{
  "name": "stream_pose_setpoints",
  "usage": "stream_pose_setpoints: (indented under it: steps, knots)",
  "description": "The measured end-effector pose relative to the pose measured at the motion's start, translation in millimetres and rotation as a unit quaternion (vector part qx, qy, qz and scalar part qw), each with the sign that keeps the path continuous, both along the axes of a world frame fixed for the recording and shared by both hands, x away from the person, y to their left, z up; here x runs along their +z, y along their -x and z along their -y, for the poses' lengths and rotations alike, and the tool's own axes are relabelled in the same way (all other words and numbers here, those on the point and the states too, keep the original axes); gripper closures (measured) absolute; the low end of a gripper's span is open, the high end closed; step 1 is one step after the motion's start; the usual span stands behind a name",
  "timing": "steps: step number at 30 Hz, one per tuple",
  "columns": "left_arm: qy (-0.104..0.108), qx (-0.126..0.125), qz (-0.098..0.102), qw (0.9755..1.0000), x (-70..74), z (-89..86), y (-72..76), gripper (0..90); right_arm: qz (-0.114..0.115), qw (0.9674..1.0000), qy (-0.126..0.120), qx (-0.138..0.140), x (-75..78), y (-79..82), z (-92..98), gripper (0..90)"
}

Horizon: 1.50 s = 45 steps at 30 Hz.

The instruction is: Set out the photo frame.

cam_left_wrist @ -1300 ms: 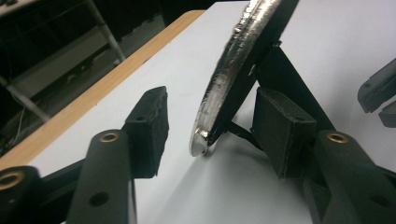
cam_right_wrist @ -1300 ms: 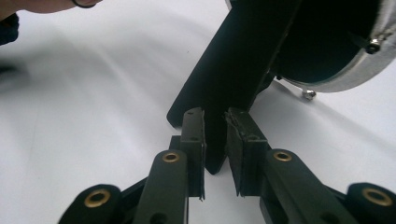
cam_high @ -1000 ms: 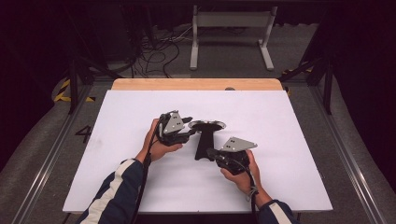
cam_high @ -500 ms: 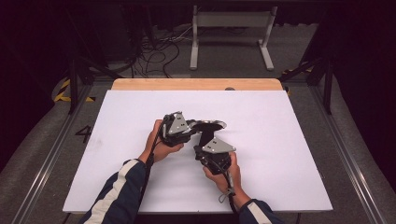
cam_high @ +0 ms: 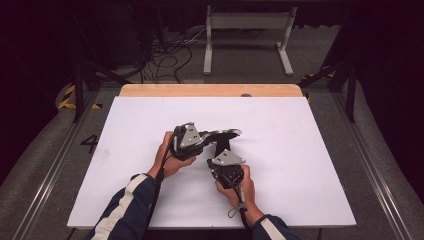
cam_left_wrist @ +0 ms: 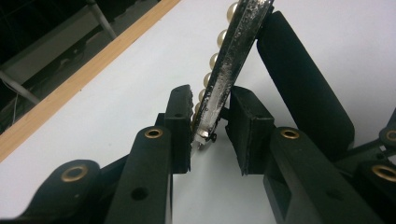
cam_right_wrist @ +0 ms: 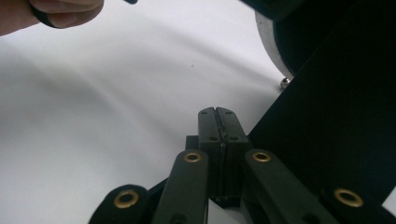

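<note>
A black object with a silvery rim (cam_high: 226,134) lies mid-table. It carries a thin glittery metal strip (cam_left_wrist: 223,81) lined with pearl beads (cam_left_wrist: 214,60). My left gripper (cam_high: 204,138) (cam_left_wrist: 211,123) has that strip between its pads, and its jaws have just been closing. The left pad (cam_left_wrist: 183,116) meets the beads, while a thin gap remains at the right pad (cam_left_wrist: 245,123). My right gripper (cam_high: 218,159) (cam_right_wrist: 218,126) is shut with nothing in it. It sits just below the object's black panel (cam_right_wrist: 336,126), and the curved silvery rim (cam_right_wrist: 267,44) lies beyond.
The white tabletop (cam_high: 310,150) has a wooden strip (cam_high: 210,90) along its far edge. A metal frame (cam_high: 245,22) and cables (cam_high: 170,55) stand on the floor behind. The other hand's fingers (cam_right_wrist: 51,11) are at the top left of the right gripper view.
The right hand has slid left across the table and closer to the black object. The left hand has stayed where it was.
</note>
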<state>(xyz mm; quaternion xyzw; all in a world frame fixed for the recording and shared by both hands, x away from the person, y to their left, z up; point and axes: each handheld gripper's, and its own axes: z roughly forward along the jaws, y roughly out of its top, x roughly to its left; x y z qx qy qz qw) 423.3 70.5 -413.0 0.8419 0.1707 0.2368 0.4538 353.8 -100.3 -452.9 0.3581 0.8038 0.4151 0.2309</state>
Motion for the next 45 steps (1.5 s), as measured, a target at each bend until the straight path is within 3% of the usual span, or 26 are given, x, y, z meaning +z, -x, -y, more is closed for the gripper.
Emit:
stream_pose_setpoints:
  steps: [2,6,9,12,16,23,27,36,43,45]
  knots:
    - [0.003,0.001,0.002,1.0000,-1.6,1.1,-1.9,69.2,0.000,1.0000,0.002,0.000,-1.1,0.3,-0.2,90.0]
    - [-0.025,0.004,0.018,0.9995,-11.9,5.6,-5.7,69.1,-0.003,1.0000,0.007,0.001,-3.0,0.5,-1.7,90.0]
    - [-0.007,0.001,0.004,1.0000,-15.2,5.6,-9.9,68.0,-0.009,0.9999,0.009,-0.001,-5.4,0.3,-4.3,90.0]
    - [-0.012,0.002,0.002,0.9999,-18.5,8.1,-11.6,67.4,-0.010,0.9999,0.009,0.000,-7.4,-0.9,-6.4,90.0]
    - [0.008,0.007,-0.021,0.9997,-22.7,6.9,-15.1,66.9,-0.008,0.9999,0.014,0.000,-7.9,-1.2,-10.8,90.0]
    - [-0.006,0.004,-0.026,0.9996,-21.4,4.7,-14.4,69.3,-0.004,0.9997,0.023,-0.008,-8.8,-1.8,-14.2,90.0]
    - [-0.014,0.012,-0.021,0.9996,-21.0,5.5,-9.2,72.4,-0.015,0.9993,0.022,-0.026,-8.2,-2.2,-8.7,90.0]
    - [-0.026,0.019,-0.013,0.9994,-18.9,2.9,0.6,75.7,-0.026,0.9992,0.016,-0.027,-6.8,-0.8,0.0,90.0]
    - [-0.023,0.023,-0.018,0.9993,-18.7,2.9,2.0,75.1,-0.031,0.9991,0.016,-0.022,-6.9,1.3,2.4,90.0]
    - [-0.025,0.038,-0.013,0.9989,-19.0,3.6,1.5,69.3,-0.037,0.9991,0.014,-0.017,-7.5,1.0,3.7,90.0]
